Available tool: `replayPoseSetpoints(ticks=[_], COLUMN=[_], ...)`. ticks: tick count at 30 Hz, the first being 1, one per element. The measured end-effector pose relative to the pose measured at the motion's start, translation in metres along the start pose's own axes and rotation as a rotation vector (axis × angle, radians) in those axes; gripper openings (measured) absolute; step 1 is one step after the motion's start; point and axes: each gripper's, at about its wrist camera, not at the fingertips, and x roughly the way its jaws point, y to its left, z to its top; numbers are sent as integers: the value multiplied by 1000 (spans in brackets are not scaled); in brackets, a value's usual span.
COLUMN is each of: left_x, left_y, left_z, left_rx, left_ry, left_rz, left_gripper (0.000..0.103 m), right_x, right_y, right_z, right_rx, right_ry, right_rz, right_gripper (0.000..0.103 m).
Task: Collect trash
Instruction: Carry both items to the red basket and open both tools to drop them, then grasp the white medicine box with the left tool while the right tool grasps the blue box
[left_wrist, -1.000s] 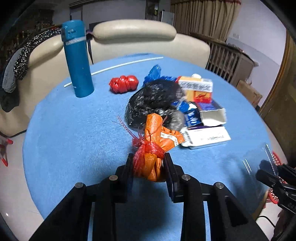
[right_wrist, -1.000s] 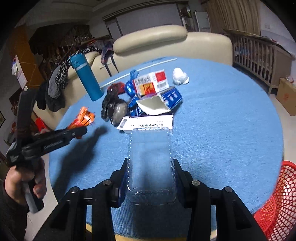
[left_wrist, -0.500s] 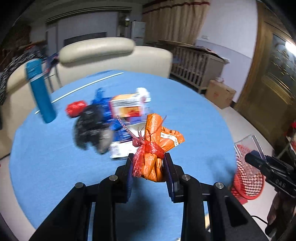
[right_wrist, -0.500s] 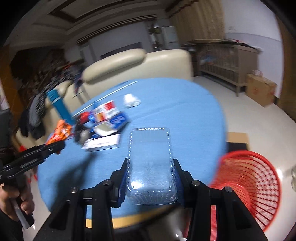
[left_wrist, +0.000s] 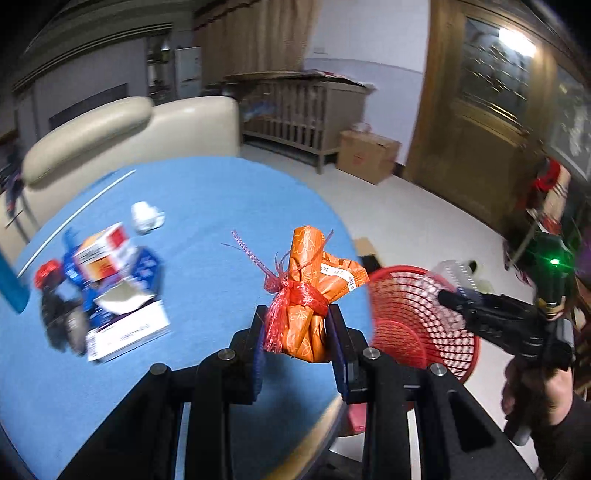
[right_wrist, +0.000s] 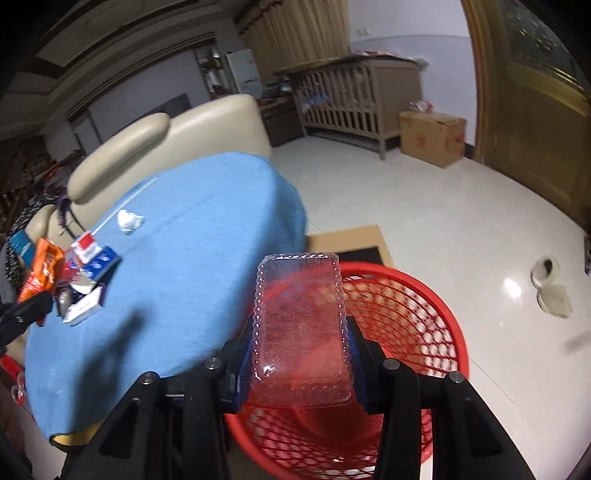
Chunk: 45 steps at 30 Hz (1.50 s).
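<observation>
Standing on the pale tiled floor just beside the round blue-clothed table (right_wrist: 192, 236), the red plastic lattice basket (right_wrist: 417, 317) shows bare mesh walls; whether anything lies at its bottom cannot be told through the clear tray in front of it. The right tongs (right_wrist: 301, 354) are clenched on a clear rectangular plastic tray with a beaded rim (right_wrist: 299, 325), which sticks forward from between the pads and hangs directly over the basket's open mouth. The left tongs (left_wrist: 297, 332) are clenched on an orange wrapper bundle tied with red mesh netting (left_wrist: 306, 306), held upright between the pads above the table's near edge, with the basket just to its right in the left wrist view. In that view a hand (left_wrist: 532, 391) grips the right tool's handle beyond the basket. Back on the table lies a blurred heap of leftover litter: red-and-white and blue cartons (left_wrist: 110, 258), a dark bag (left_wrist: 59, 314), a crumpled white wad (left_wrist: 146, 218).
</observation>
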Motion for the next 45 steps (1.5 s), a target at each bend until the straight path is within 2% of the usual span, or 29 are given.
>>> replayPoseSetpoints(ticks=[6,8,9,15,16,18,19,22,24,30,33,37,42,45], left_x=[25,34,40,70,73,82,84,86,84,69,58,34,3,-7], left_y=[-41,-52,-60,-97,-100,-107,-108,-107,-102,-57,-26,25,92,136], left_z=[8,10,11,12,13,14,14,15,16,12,5,-10,-29,-41], left_rx=[77,99,116,188,195,201,199,193,181,85,36,-64,-214,-302], left_ry=[42,55,67,129,136,154,154,157,156,122,104,71,20,13], left_rz=[-63,-79,-91,-127,-126,-122,-116,-105,-102,-54,1,79,181,223], left_gripper=[32,32,32,35,38,57,72,75,75,75,75,75,77,83], right_x=[14,18,16,0,-2,-10,-12,-13,-7,19,32,41,44,36], right_y=[-28,-35,-37,-72,-76,-92,-99,-121,-136,-152,-138,-112,-100,-113], right_z=[-9,-11,-13,-10,-9,-8,-6,-10,-15,-40,-44,-46,-49,-50], right_rx=[48,60,66,183,198,237,254,328,382,478,462,409,357,370], right_ry=[58,77,72,0,-8,-38,-47,-51,-18,102,154,191,226,217], right_rz=[-18,-6,-9,-13,-14,-38,-47,-60,-53,-5,54,87,70,-1], right_gripper=[51,62,71,74,74,74,75,78,78,78,79,80,80,80])
